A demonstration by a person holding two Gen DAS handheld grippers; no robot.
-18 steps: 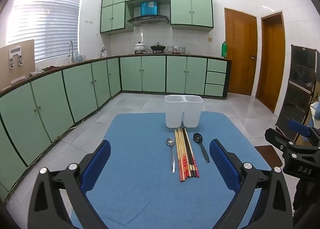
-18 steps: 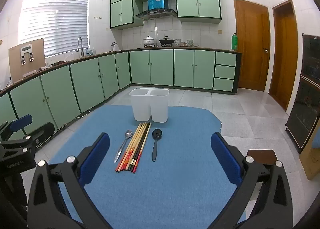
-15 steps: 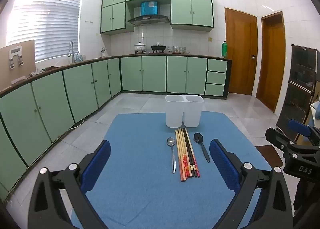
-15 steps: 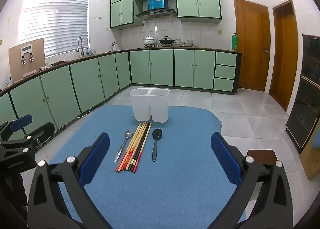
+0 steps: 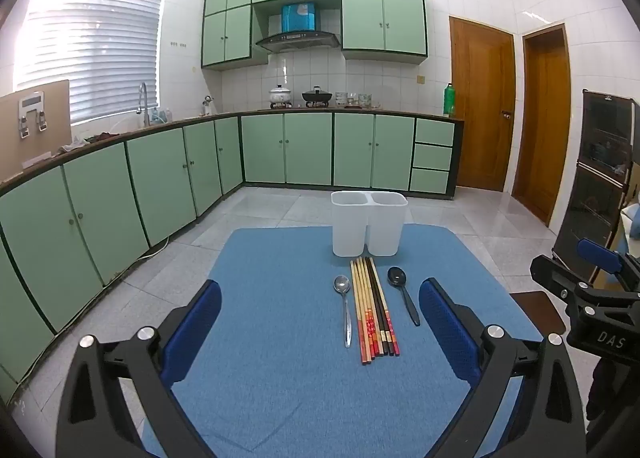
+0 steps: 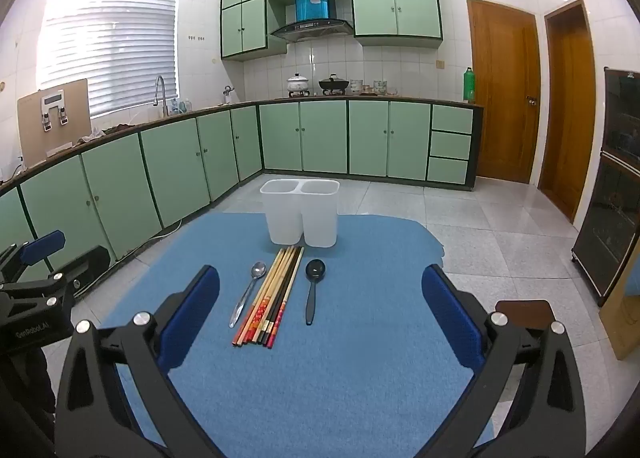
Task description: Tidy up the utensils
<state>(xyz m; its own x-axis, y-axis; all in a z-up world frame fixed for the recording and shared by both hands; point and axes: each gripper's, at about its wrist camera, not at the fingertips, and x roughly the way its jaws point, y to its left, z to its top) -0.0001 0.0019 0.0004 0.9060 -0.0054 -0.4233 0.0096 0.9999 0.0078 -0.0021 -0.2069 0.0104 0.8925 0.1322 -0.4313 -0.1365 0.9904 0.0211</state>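
A white two-compartment holder [image 5: 368,223] [image 6: 300,212] stands at the far edge of the blue mat [image 5: 280,358] [image 6: 360,358]. In front of it lie a metal spoon [image 5: 344,306] [image 6: 249,292], a bundle of several chopsticks [image 5: 372,310] [image 6: 272,294] and a black spoon [image 5: 403,298] [image 6: 313,288], all side by side. My left gripper [image 5: 320,330] hangs open above the near part of the mat, short of the utensils. My right gripper [image 6: 320,318] is open too, nothing between its blue pads. Each gripper shows at the edge of the other's view.
Green base cabinets [image 5: 160,178] run along the left and back walls, with a sink tap [image 5: 142,102] and pots [image 5: 298,96] on the counter. Two wooden doors [image 5: 484,102] are at the right. A dark glass cabinet [image 5: 600,186] stands at the far right.
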